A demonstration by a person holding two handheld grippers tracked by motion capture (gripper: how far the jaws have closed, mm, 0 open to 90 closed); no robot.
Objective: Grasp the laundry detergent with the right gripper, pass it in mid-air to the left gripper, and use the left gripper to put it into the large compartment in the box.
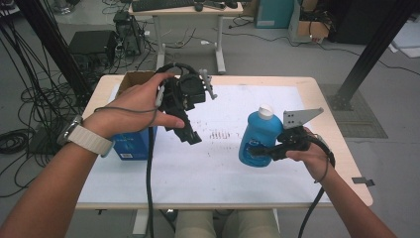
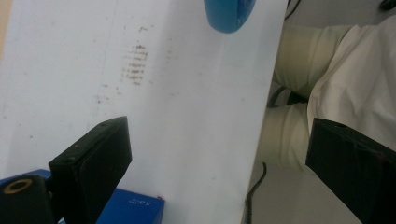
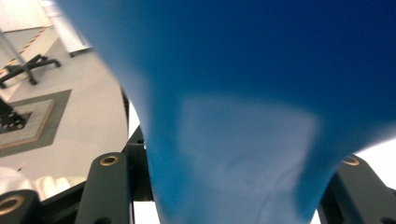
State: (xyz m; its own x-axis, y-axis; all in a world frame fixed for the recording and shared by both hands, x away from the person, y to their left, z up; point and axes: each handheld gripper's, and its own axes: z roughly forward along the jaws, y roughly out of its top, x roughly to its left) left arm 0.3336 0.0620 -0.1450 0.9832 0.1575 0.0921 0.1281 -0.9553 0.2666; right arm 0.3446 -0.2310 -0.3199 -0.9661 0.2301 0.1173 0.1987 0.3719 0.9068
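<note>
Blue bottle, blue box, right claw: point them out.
blue bottle (image 1: pixel 253 136), high view, middle of its body.
blue box (image 1: pixel 132 144), high view, front face.
right claw (image 1: pixel 262 151), high view, at its tips on the bottle.

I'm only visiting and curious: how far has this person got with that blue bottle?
Done: the right gripper has closed on the blue bottle, which is upright with its white cap on. In hand: holding it above the white mat. The left gripper hangs open and empty. Left: probably moving the bottle, perhaps to the cardboard box.
</note>
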